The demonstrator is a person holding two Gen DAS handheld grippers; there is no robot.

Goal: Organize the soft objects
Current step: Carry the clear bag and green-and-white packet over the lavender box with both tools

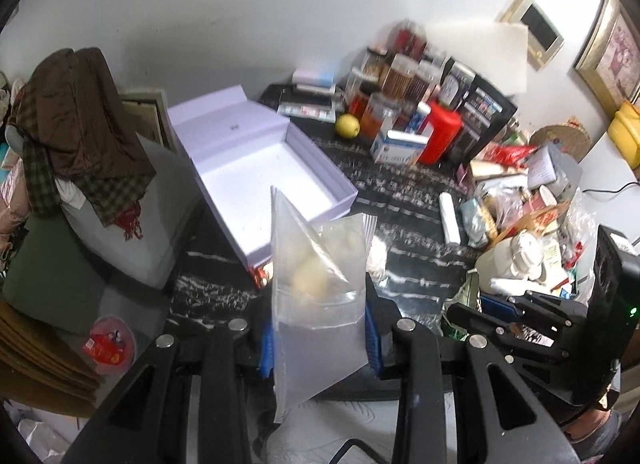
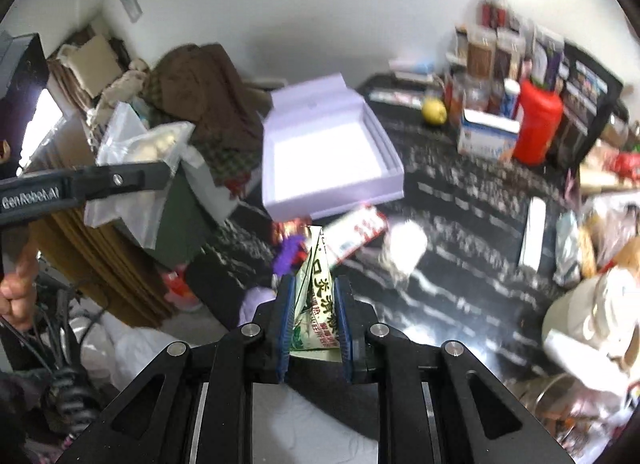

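Looking along my left tool [image 1: 320,338], I see its blue pads [image 1: 267,348] pressed against a clear plastic bag [image 1: 318,288] that stands upright between them, with pale, soft lumps inside; the fingers are only as far apart as the bag is wide. Beyond it lies an open white box [image 1: 272,171] on the black marbled desk [image 1: 408,191], its lid folded back, with a yellow lemon [image 1: 347,125] and a red bottle [image 1: 440,131] farther back among the clutter. My right tool [image 1: 516,320] shows at the right edge of this view, but its grip is hidden there. Looking along my right tool [image 2: 316,320], the fingers are nearly together, clamped on a white and green paper packet [image 2: 316,292] with printed characters, held above the near edge of the desk [image 2: 460,232]. The same box [image 2: 328,151] sits ahead, the picture blurred. Only this view shows my left tool [image 2: 160,175] from the side, its bag [image 2: 136,155] raised off to the left beside a heap of brown clothes [image 2: 204,83], and my bare hand [image 2: 18,292] at the left edge.
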